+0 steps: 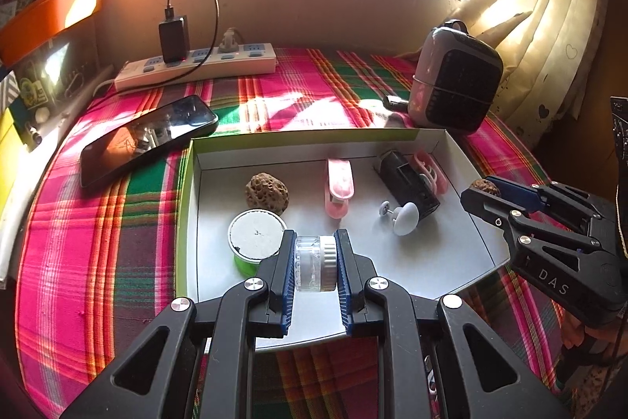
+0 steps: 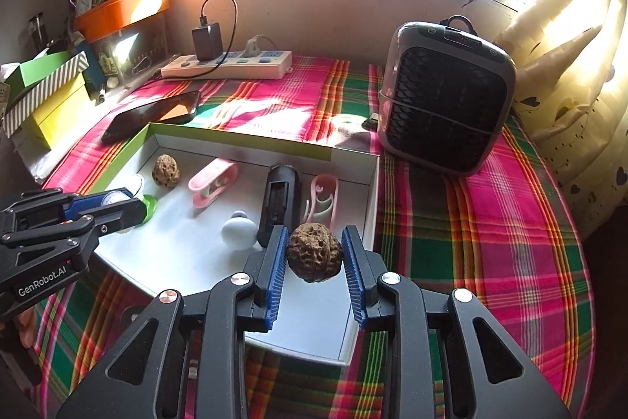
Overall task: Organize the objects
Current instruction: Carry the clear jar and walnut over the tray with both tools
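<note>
A white shallow box (image 1: 451, 262) (image 2: 165, 254) lies on the plaid cloth. In it are a walnut (image 1: 267, 193) (image 2: 166, 171), a green cup with a white lid (image 1: 255, 238), a pink clip (image 1: 339, 187) (image 2: 214, 181), a black cylinder (image 1: 410, 183) (image 2: 280, 199), a pink hook (image 2: 324, 197) and a white knob (image 1: 404, 218) (image 2: 237, 228). My left gripper (image 1: 315, 258) is shut on a small clear jar (image 1: 315, 264) above the box's near left part. My right gripper (image 2: 314, 254) is shut on a second walnut (image 2: 314, 252) over the box's near right corner.
A phone (image 1: 145, 138) lies left of the box. A power strip (image 1: 196, 65) with a black charger sits at the back. A grey heater (image 2: 447, 93) stands at the back right. Boxes (image 2: 51, 93) and an orange tray are stacked at the left. Curtain hangs on the right.
</note>
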### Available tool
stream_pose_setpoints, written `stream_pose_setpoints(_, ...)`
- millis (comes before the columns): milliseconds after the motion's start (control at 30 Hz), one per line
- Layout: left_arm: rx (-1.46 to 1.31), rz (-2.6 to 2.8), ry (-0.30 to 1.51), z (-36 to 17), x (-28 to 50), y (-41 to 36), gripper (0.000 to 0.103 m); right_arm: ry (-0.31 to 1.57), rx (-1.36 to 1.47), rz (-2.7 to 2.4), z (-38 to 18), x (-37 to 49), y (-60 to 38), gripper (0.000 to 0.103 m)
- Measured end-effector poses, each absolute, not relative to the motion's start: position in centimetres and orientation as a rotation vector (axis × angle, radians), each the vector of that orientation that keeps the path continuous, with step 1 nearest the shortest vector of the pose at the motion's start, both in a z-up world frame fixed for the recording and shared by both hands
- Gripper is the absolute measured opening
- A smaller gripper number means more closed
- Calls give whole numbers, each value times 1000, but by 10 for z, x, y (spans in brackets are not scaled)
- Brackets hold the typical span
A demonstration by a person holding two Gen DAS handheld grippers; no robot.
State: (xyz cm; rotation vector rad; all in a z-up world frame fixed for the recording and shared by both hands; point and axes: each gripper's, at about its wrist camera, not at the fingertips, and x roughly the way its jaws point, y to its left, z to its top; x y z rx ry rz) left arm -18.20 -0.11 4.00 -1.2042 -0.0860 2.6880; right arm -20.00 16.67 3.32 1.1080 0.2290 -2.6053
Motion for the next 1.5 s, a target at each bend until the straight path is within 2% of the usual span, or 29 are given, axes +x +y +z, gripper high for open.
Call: stream_pose_setpoints(1500, -1289, 2695, -22, 14, -215, 2, 18, 381, 1139, -2596, 12, -216, 148, 30)
